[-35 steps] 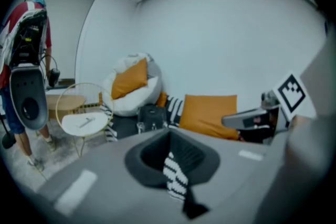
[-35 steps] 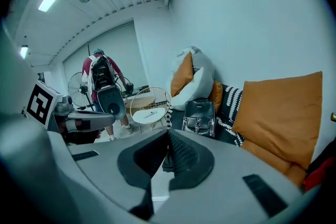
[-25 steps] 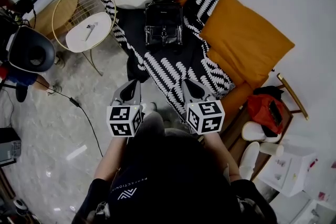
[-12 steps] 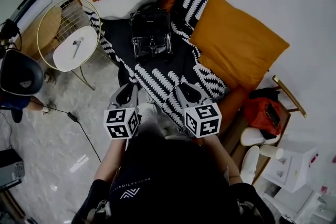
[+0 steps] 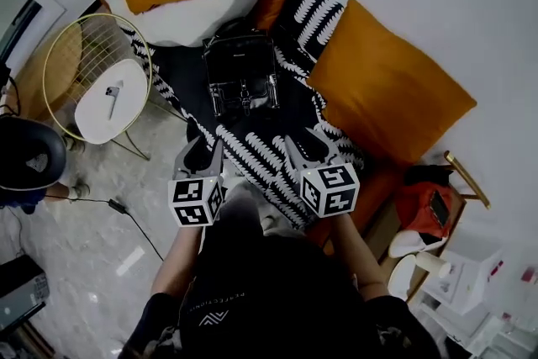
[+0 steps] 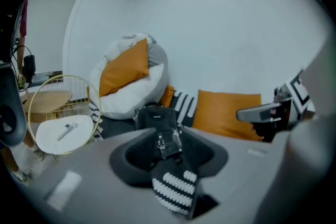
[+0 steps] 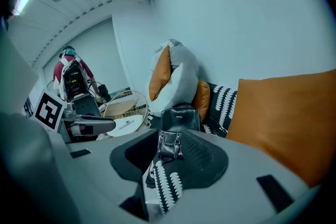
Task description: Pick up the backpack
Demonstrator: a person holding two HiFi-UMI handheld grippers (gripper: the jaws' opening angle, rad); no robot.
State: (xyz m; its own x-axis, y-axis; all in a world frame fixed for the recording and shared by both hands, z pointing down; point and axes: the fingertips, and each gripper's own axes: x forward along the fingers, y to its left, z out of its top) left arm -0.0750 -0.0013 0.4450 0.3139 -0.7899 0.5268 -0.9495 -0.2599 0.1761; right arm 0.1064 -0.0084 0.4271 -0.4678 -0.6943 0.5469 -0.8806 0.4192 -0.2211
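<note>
A black leather backpack (image 5: 242,80) stands on a black-and-white patterned blanket (image 5: 267,154), leaning towards a white beanbag. It also shows ahead in the left gripper view (image 6: 158,122) and the right gripper view (image 7: 178,122). My left gripper (image 5: 203,152) and right gripper (image 5: 306,147) are held side by side short of the backpack, one to each side of its line, and neither touches it. Both sets of jaws have just been opening and stand open with nothing between them (image 6: 168,157) (image 7: 169,162). Through each gap only the blanket and the backpack's front buckles appear.
A round wire side table (image 5: 59,67) with a white top stands left of the blanket. A white beanbag (image 5: 181,8) with an orange cushion lies behind the backpack. A big orange cushion (image 5: 388,90) is to the right, and a red bag (image 5: 423,206) beyond it. A cable (image 5: 134,223) crosses the floor.
Both grippers have moved forward towards the backpack and a little down. Their jaws have gone from shut to open. The backpack has not moved.
</note>
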